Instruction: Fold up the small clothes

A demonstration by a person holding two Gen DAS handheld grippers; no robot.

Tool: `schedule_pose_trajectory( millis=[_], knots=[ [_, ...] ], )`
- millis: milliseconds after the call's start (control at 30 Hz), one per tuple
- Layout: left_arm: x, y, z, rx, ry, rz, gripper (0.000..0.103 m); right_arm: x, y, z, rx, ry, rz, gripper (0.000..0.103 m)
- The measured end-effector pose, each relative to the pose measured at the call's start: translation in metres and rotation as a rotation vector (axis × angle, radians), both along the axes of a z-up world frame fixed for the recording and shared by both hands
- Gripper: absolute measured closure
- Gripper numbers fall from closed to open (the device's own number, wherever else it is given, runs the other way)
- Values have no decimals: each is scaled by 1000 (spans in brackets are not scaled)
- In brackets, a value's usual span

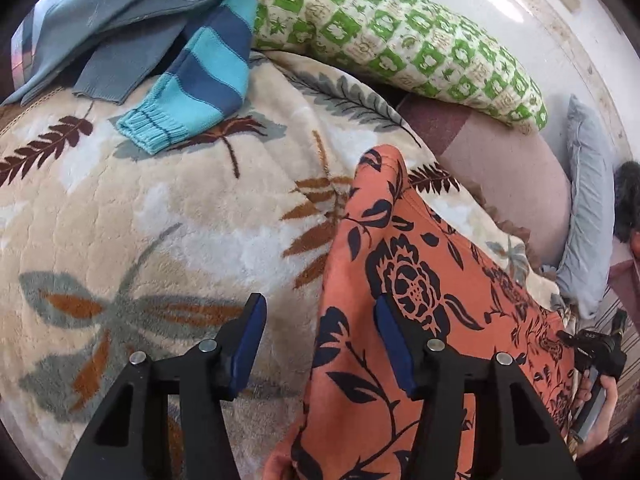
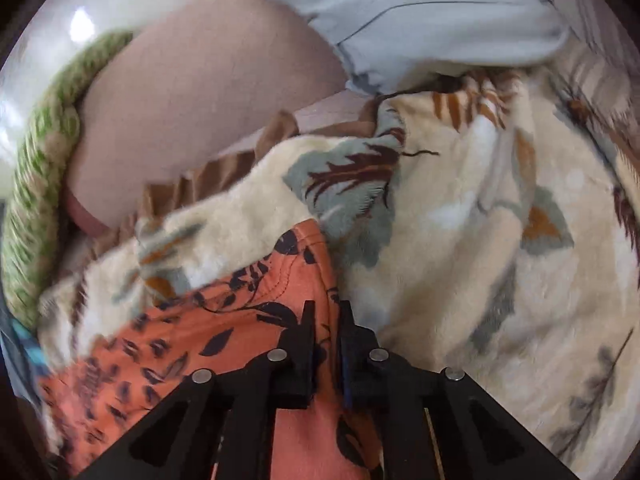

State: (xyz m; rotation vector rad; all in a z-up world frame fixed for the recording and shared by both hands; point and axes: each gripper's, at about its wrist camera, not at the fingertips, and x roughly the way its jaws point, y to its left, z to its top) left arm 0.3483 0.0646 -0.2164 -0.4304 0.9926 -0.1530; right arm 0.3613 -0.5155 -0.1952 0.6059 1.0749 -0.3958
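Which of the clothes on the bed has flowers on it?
The orange garment with dark blue flowers, lying on the leaf-patterned blanket. The striped blue knit sleeve and plain grey-blue top have none.

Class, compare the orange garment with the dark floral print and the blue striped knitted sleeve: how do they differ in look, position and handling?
The orange floral-print garment has dark flowers on thin fabric; the blue striped knitted sleeve has light and dark blue bands and a ribbed cuff.
The garment lies near the hand-held grippers; the sleeve lies farther off, by the green patterned pillow.
The right hand-held gripper is shut on the garment; nothing touches the sleeve.
Both rest on the cream leaf-patterned blanket.
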Motion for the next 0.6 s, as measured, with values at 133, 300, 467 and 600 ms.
schedule_pose_trajectory(
  millis=[133,300,467,600],
  knots=[
    [-2,9,4,44,-14,48,45,-37,-5,50,-62,-159,-106,91],
    [-4,3,7,77,-19,25,45,-55,56,70,-138,-175,136,90],
    [-8,-2,8,188,-19,18,45,-84,98,3,-216,59,262,89],
    [-15,6,20,201,-59,55,45,-91,102,16,-240,57,233,89]
  ],
)
